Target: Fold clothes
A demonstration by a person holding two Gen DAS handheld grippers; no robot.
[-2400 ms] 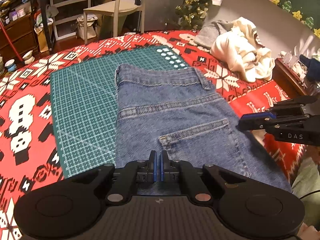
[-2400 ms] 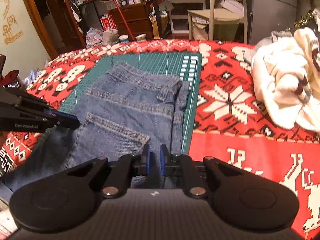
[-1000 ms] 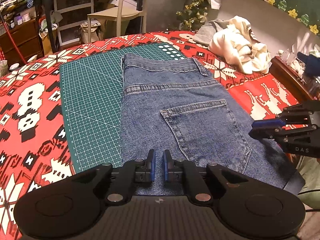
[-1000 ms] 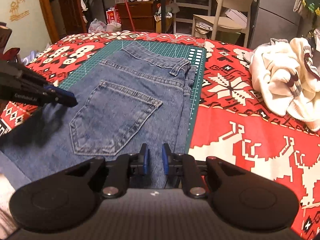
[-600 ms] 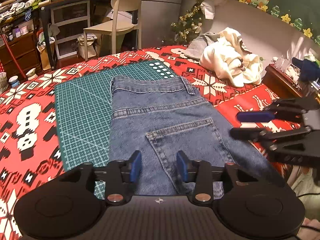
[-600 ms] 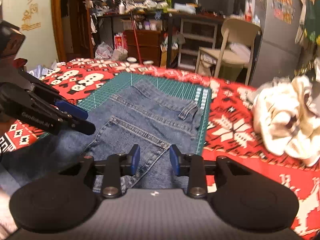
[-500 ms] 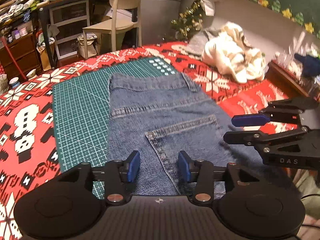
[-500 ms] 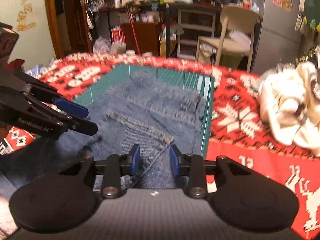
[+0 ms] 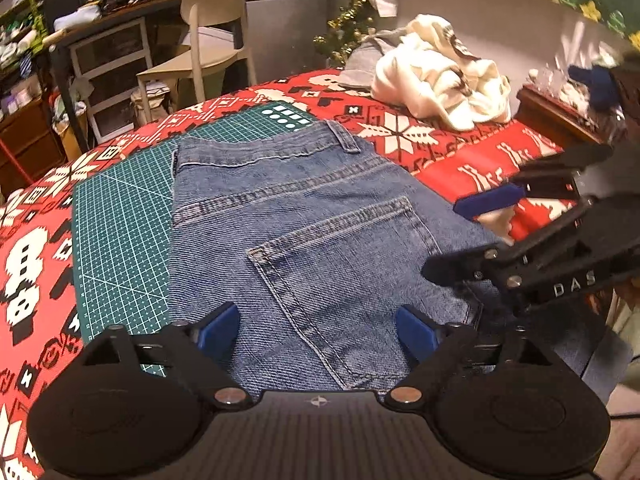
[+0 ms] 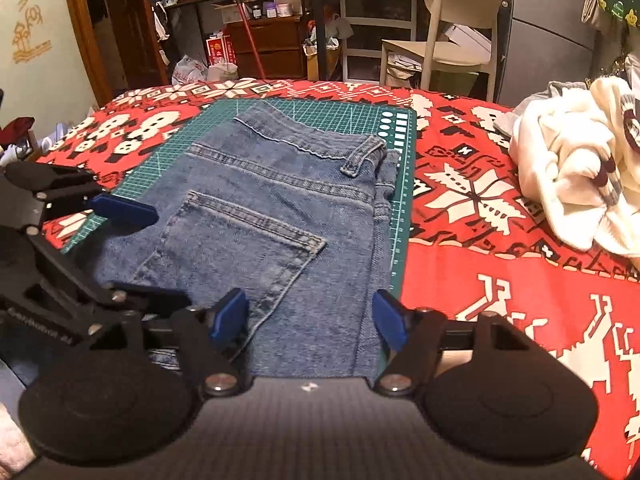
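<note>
Folded blue jeans [image 9: 300, 220] [image 10: 272, 200] lie flat, back pocket up and waistband at the far end, on a green cutting mat [image 9: 120, 208] [image 10: 304, 108]. My left gripper [image 9: 316, 328] hovers over the near end of the denim, its jaws opening and its blue pads wide apart with nothing pinched. My right gripper [image 10: 310, 316] is also opening, over the jeans' near right edge, its pads clear of the cloth. Each gripper shows in the other's view, the right gripper [image 9: 460, 236] at the right and the left gripper [image 10: 152, 252] at the left, close side by side.
A red patterned cloth [image 9: 460, 160] [image 10: 500, 280] covers the surface under the mat. A heap of white clothes [image 9: 440, 76] [image 10: 576, 168] lies at the far right. Beyond the far edge stand a beige chair [image 9: 208, 40] [image 10: 448, 40] and cluttered shelves. A wooden side table [image 9: 556, 116] stands at the right.
Both grippers went from nearly shut to wide open and let go of the denim. The jeans now lie flat, and both grippers have shifted a little over their near end.
</note>
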